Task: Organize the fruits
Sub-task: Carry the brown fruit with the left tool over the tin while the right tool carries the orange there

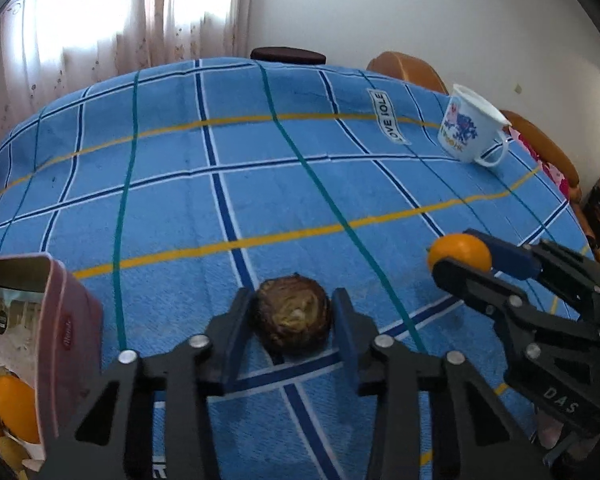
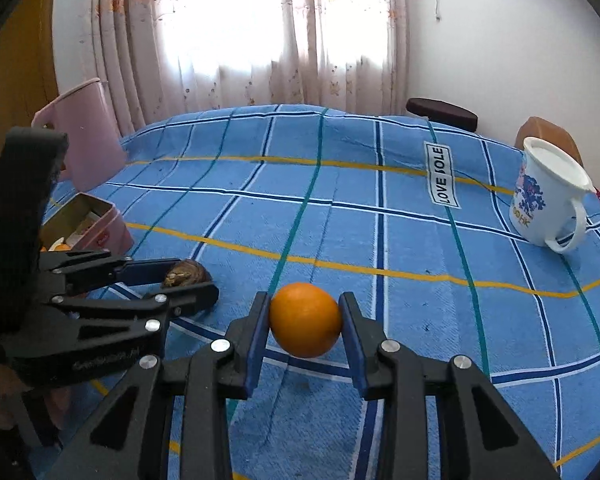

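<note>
Blue checked cloth [image 2: 340,220] covers the whole table, crossed by yellow and green lines. Near the front, the right gripper [image 2: 305,320] has its fingers clamped on an orange [image 2: 305,319], both pads pressed against its sides and the fruit held just above the cloth. Just to its left, the left gripper [image 1: 292,316] straddles a brown, mottled fruit [image 1: 292,314] that sits on the cloth; its fingers are close on either side, but whether they grip it I cannot tell. Further left stands an open pink tin [image 1: 70,320] with orange fruit inside, and a pink lid [image 2: 88,132] stands beyond it. Far right, a white mug [image 2: 548,196] with a blue print sits well apart, with a "LOVE SOLE" label [image 2: 442,176] between.
</note>
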A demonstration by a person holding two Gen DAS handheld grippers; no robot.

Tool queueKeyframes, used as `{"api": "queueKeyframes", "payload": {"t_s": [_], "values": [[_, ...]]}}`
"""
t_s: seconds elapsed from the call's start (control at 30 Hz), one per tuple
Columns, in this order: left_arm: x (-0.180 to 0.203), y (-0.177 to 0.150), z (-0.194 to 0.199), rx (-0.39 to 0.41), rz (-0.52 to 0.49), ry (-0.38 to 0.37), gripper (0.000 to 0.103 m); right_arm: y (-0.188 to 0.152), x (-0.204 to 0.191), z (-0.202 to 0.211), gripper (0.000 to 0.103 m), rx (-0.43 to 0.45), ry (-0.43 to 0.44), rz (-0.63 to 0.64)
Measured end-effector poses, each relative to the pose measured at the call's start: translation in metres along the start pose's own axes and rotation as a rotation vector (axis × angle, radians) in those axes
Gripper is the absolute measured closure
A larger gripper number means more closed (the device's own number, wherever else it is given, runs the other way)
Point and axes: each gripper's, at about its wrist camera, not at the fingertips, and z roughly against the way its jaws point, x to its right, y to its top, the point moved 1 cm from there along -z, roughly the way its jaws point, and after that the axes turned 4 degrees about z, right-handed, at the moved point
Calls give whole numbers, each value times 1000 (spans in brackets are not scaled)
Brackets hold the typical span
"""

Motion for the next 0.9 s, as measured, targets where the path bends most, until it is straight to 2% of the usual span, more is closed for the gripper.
{"api": "queueKeyframes", "payload": {"t_s": [0.17, 0.37, 0.9], "values": [[3, -3, 5, 11, -15, -24, 63, 0, -3, 9, 66, 48, 18, 14], [11, -7, 27, 119, -62, 16, 63, 0, -8, 16, 66, 85, 3, 44], [14, -10, 56, 289, -74, 58, 63, -1, -13, 32, 66, 165, -12, 68]]}}
